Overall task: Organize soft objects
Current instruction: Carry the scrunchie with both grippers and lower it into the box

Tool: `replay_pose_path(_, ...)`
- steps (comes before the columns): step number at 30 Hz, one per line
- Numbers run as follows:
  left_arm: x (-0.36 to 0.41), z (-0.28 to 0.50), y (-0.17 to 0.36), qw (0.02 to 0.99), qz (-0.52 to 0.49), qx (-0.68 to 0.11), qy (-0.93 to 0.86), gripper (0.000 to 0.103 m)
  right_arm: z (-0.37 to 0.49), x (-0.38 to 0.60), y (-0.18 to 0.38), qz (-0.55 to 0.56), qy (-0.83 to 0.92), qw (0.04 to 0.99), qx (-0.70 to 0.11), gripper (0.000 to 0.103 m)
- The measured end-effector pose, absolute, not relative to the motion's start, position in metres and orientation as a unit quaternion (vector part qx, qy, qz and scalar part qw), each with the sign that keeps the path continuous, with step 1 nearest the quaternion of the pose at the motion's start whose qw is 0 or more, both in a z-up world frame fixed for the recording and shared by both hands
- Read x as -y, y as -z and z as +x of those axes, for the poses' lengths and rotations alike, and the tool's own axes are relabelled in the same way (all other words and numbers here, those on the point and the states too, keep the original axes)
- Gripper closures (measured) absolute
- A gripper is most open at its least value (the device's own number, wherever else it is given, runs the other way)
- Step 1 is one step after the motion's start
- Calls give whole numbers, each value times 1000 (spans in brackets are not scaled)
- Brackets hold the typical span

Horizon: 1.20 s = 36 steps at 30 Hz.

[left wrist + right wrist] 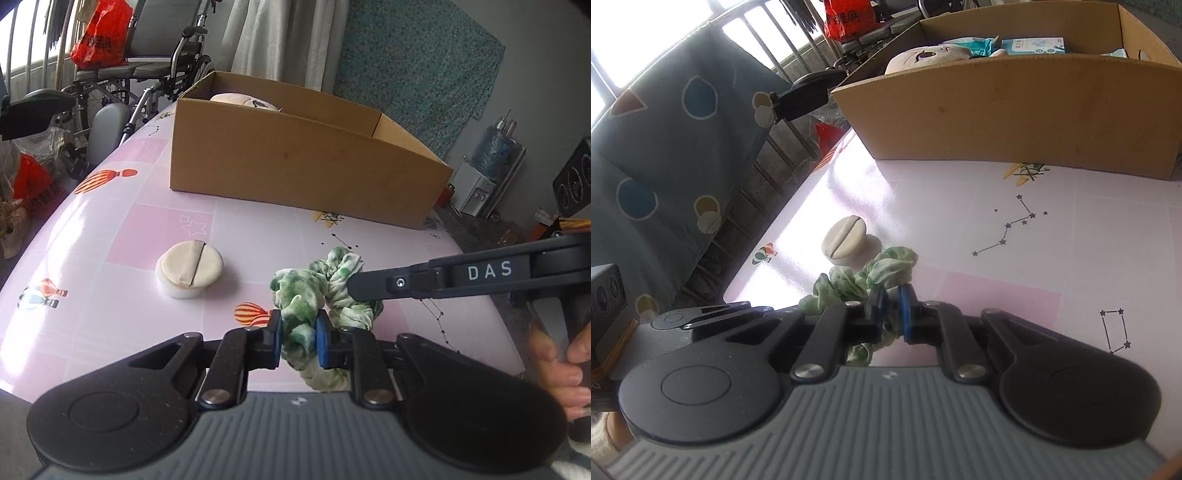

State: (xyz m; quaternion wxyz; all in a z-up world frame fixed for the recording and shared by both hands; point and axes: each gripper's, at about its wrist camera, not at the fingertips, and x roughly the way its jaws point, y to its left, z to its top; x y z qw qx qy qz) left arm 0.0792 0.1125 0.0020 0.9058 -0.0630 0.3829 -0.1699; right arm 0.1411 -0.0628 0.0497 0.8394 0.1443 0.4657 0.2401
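Both jaws pinching scrunchie (325, 291) (mid-table), cardboard box (295, 158) well beyond

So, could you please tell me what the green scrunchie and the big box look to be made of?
Scrunchie: soft woven fabric, matte, tie-dyed green and white, judging by its gathered ruffles. Box: plain brown cardboard, matte, with a thin raw top edge.

Two close wrist views, shared scrunchie (325, 295)

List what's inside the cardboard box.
In the cardboard box: a cream plush toy at the left end, and teal-and-white packets behind it. The near wall hides the floor and anything lower.
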Motion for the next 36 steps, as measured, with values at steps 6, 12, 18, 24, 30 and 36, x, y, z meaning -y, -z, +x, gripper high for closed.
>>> replay_pose_path(6,-83,100,-54,918,-37,-333,210,85,154,98,-110,147,-223,881,-390,95)
replay_pose_path(12,-36,173,-113,919,10,-297,259,85,231,147,-155,142,-182,911,-342,95)
replay_pose_path(18,34,323,-128,896,43,-334,290,85,359,188,-151,104,-103,924,-354,95)
replay_pose_path(24,100,457,-86,877,66,-396,264,85,478,203,-94,10,-41,902,-429,95)
replay_pose_path(30,112,531,-26,849,-40,-467,243,81,550,202,-44,-46,-5,865,-500,93)
replay_pose_path(36,116,545,-9,855,-38,-463,229,69,556,198,-32,-63,0,866,-496,92)
